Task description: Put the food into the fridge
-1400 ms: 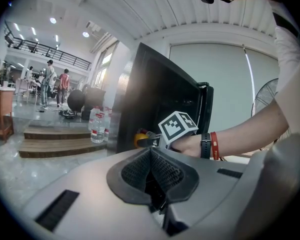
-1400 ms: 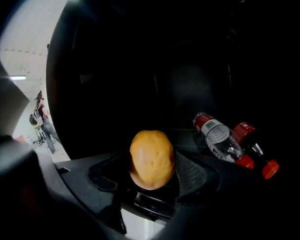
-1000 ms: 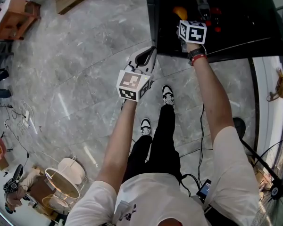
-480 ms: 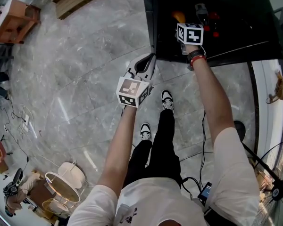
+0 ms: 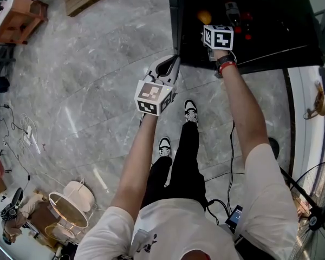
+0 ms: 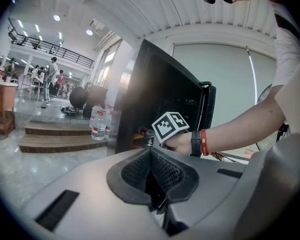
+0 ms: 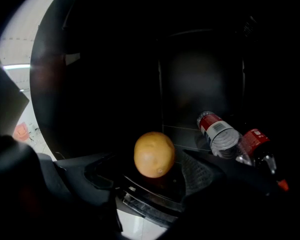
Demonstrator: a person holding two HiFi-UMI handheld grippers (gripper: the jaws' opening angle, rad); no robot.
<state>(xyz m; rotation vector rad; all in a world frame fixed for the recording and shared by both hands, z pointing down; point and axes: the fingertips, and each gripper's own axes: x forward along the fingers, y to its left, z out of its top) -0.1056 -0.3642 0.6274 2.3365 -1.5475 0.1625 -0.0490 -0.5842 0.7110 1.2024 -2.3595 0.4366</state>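
In the fridge (image 7: 200,84), orange fruit (image 7: 154,154), two bottles (image 7: 217,133)

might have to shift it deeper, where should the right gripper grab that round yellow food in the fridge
Across its widest middle, one pad on each flank, coming straight in from the door side. The round yellow food is ball-shaped, so an off-centre grip would likely squeeze it out. The right gripper straddles it, jaws opening, and a bottle lies off to its right.
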